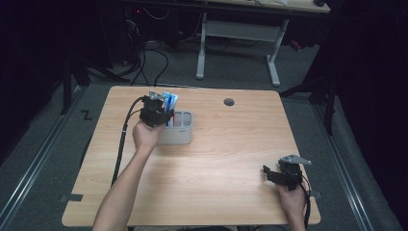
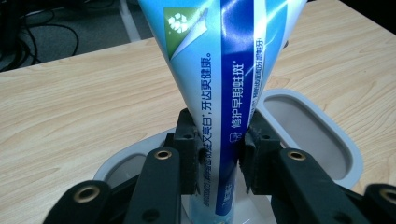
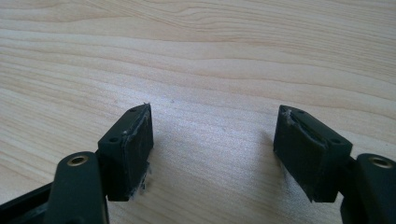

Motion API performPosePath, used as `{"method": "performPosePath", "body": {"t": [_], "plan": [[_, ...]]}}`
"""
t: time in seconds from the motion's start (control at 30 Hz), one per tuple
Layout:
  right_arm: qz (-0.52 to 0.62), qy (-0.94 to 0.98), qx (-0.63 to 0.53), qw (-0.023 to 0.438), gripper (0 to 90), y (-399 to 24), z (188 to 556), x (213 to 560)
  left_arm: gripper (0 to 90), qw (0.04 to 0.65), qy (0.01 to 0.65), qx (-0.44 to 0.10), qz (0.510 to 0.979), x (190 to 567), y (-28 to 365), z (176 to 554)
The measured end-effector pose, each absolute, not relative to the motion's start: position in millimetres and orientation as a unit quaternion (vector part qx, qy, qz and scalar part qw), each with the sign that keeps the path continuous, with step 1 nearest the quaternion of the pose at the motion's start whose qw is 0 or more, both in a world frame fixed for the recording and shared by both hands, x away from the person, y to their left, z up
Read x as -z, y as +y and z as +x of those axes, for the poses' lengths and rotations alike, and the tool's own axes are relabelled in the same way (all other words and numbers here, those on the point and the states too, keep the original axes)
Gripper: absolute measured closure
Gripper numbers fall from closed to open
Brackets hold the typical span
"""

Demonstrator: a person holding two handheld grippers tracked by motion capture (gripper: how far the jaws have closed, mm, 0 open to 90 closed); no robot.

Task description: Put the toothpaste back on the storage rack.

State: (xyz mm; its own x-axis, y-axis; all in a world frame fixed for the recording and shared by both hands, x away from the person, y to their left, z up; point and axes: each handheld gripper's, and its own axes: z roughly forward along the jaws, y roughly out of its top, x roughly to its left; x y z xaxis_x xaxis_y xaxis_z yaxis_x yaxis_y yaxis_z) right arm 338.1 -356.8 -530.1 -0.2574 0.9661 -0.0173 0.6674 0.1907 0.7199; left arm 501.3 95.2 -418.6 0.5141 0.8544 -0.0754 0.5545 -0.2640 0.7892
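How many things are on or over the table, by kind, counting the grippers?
Tube: 1, blue and white, shut in the left gripper
Grey holder: 1
Grippers: 2, the right gripper open and holding nothing
Total: 4

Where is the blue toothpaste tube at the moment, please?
The toothpaste tube stands upright, clamped in the left tongs, its lower end in the grey holder at the table's far left in the high view.
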Motion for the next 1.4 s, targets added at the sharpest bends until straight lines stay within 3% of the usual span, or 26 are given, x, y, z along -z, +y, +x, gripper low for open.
{"method": "performPosePath", "body": {"t": [0.4,0.63,1.1,1.4], "plan": [[0.559,0.731,-0.305,0.244,28.5,-356.7,338.0,530.1,69.6,0.407,0.455,-0.184,0.77,419.6,98.0,499.5],[0.559,0.731,-0.305,0.244,28.5,-356.8,338.0,530.1,67.8,0.388,0.447,-0.208,0.779,416.8,96.9,497.1],[0.56,0.731,-0.305,0.244,28.5,-356.7,338.0,530.1,50.3,0.393,0.444,-0.228,0.772,408.7,102.4,488.2],[0.56,0.731,-0.305,0.244,28.5,-356.7,338.0,530.1,49.1,0.408,0.44,-0.232,0.765,403.8,109.7,477.0]]}}
